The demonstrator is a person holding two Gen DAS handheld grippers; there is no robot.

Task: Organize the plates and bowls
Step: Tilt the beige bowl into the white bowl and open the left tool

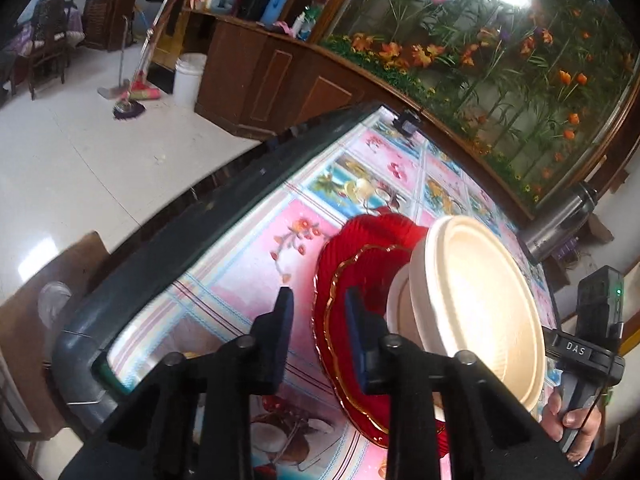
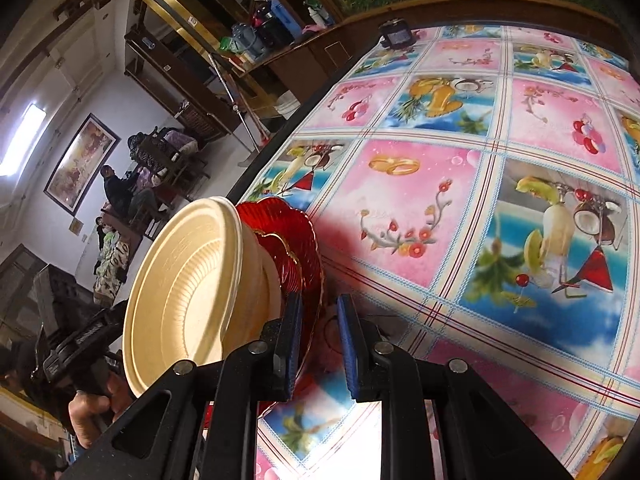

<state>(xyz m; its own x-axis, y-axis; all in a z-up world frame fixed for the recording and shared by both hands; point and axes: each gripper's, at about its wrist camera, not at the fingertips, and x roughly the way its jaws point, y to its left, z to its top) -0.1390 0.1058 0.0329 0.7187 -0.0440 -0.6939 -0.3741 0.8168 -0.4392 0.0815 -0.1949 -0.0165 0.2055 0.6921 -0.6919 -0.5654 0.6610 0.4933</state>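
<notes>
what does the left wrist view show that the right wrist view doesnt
Only the left wrist view: a steel thermos at the table's far edge, the flower mural, a white bucket and a mop on the floor.
Only the right wrist view: a framed painting and a seated person in the room behind.
Both: the cream bowls stacked on the red plates, and the patterned tablecloth.

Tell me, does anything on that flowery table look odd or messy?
Nothing looks spilled or broken. The cream ribbed bowls sit stacked on the red gold-rimmed glass plates; their steep lean seems to come from the tilted fisheye cameras.
</notes>
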